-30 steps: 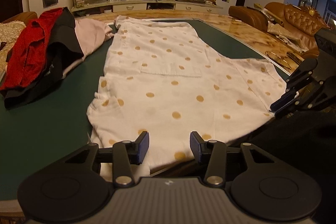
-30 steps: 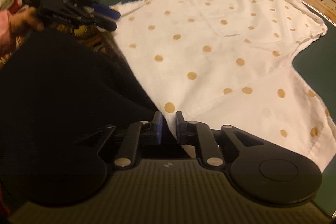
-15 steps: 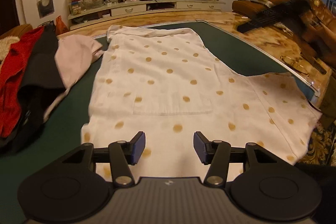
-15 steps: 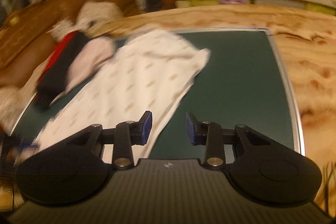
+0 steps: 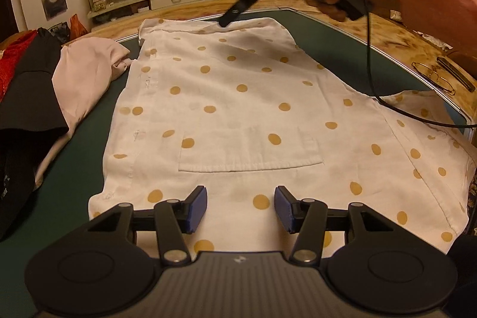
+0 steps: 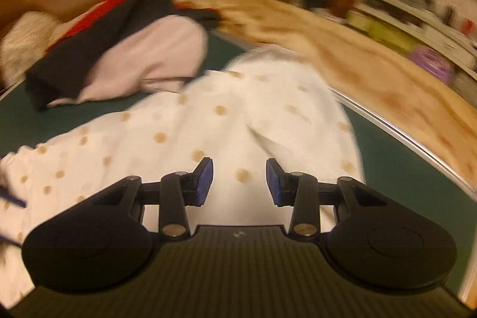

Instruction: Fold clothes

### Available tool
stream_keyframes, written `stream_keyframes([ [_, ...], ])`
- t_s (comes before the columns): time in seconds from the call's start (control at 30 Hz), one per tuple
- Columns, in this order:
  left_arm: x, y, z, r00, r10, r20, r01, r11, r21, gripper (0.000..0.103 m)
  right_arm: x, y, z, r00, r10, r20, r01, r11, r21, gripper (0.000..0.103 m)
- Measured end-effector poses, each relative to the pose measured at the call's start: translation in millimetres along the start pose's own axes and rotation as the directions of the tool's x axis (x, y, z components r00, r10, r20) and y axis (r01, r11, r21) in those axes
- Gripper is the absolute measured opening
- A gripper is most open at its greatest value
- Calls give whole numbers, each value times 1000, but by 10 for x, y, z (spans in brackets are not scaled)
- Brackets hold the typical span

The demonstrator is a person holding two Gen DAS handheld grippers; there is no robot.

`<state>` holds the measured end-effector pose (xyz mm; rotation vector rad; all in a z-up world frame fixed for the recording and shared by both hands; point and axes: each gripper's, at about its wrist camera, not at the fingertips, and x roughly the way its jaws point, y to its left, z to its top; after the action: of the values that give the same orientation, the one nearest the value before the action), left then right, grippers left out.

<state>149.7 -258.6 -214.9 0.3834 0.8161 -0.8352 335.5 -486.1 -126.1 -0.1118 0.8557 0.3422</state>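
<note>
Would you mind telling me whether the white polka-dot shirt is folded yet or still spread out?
Spread out: the white polka-dot shirt lies flat on the green table, pocket and sleeve showing, no fold visible.

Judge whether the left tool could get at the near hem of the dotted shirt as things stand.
Probably yes. The left tool hangs open right above the dotted shirt, its hem just beneath, and nothing lies between them. The right tool is over the far end, out of the way.

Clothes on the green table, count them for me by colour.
White with tan polka dots: 1, the shirt spread flat
Pale pink: 1
Black: 1
Red: 1
Total: 4 in view
</note>
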Motion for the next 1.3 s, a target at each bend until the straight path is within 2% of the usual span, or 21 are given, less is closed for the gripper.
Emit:
stream_keyframes([
  [0.1,-14,19,-13,1000,-8,12,8,1000,-8,57,83,6,161,999,-27,31,28,999,-16,46],
  [0.23,-15,-5,-24,1000,3,24,-3,1000,2,57,315,-257,407,995,-84,60,76,989,125,46],
  [0.3,-9,-11,-16,1000,8,23,-8,1000,-2,57,402,-358,476,995,-83,54,74,984,162,46],
  [0.37,-8,-13,-9,1000,10,20,-10,1000,-9,57,444,-452,497,998,-24,54,12,976,217,46],
  [0.43,-6,-19,1,1000,13,17,-13,1000,-13,57,469,-350,502,998,2,58,-13,983,183,46],
  [0.57,-1,-30,6,1000,17,18,-17,1000,-16,57,638,15,539,996,-86,27,85,996,28,46],
  [0.67,-7,-34,-11,1000,19,24,-18,1000,-19,58,785,111,611,985,-173,30,172,985,20,45],
  [0.73,-7,-36,-16,1000,19,25,-18,1000,-15,58,850,112,638,981,-194,20,193,981,27,45],
  [0.8,-9,-30,-21,999,15,28,-14,1000,-17,59,906,96,639,979,-202,-2,202,979,14,31],
  [0.83,-11,-28,-26,999,13,31,-12,1000,-17,59,929,85,633,978,-207,-12,207,978,9,7],
  [0.87,-13,-25,-30,999,11,33,-10,1000,-18,59,952,75,627,977,-213,-22,213,977,3,2],
  [0.9,-15,-25,-35,999,10,36,-10,1000,-18,59,913,66,604,975,-221,-3,221,975,5,2],
  [1.0,-11,-23,-39,999,11,39,-10,1000,-19,59,703,53,548,982,-178,63,176,984,22,2],
  [1.07,-13,-22,-43,999,11,42,-10,1000,-20,59,465,106,467,995,10,101,-9,1000,-6,2],
  [1.1,-14,-22,-47,999,10,44,-9,1000,-20,59,329,177,404,988,122,96,-117,992,-53,2],
  [1.13,-13,-22,-49,999,11,45,-10,1000,-19,59,236,236,351,979,193,60,-187,979,-81,2],
  [1.17,-11,-23,-50,999,11,46,-10,1000,-18,60,144,294,298,965,260,21,-256,961,-106,2],
  [1.2,-10,-25,-52,999,11,47,-10,1000,-17,60,83,335,255,959,282,-21,-282,952,-117,2],
  [1.23,-8,-27,-54,999,10,48,-10,1000,-16,61,56,349,231,961,272,-44,-275,954,-122,10],
  [1.27,-8,-32,-55,999,12,48,-11,1000,-16,61,55,346,228,964,255,-70,-262,957,-124,32],
  [1.3,-10,-38,-57,999,15,49,-14,1000,-16,61,64,328,238,969,229,-89,-239,962,-132,42],
])
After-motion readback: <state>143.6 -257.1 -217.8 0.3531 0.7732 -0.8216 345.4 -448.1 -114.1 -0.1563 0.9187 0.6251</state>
